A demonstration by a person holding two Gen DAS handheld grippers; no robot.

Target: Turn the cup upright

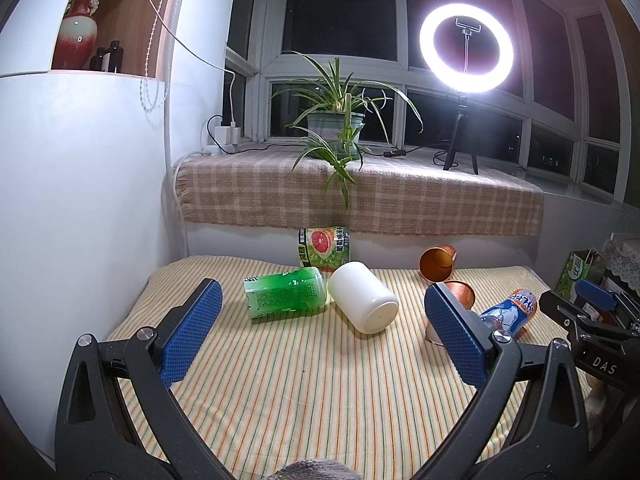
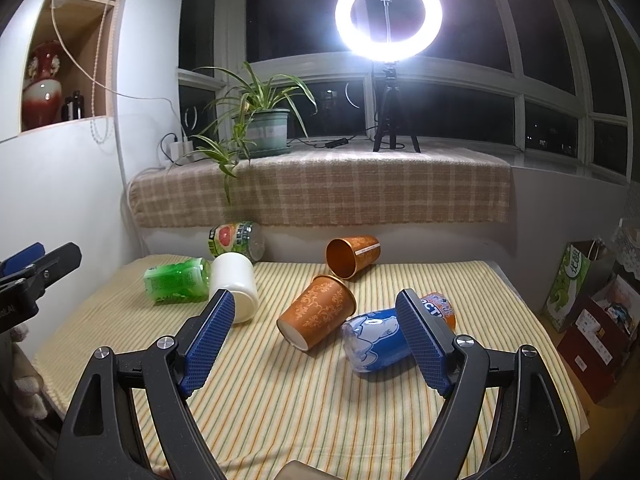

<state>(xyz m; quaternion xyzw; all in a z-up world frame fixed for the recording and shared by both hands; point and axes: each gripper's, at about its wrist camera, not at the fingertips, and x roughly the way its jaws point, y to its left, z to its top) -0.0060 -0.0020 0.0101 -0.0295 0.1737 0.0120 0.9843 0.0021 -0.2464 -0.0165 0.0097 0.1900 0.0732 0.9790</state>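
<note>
A white cup lies on its side on the striped tablecloth, its base towards me. It also shows in the right wrist view. Two orange patterned cups lie on their sides: a nearer one and a farther one, also in the left wrist view. My left gripper is open and empty, a little short of the white cup. My right gripper is open and empty, just short of the nearer orange cup.
A green can lies next to the white cup. A grapefruit carton sits at the back. A blue-orange bottle lies by my right finger. A plant and ring light stand on the sill. Boxes stand to the right.
</note>
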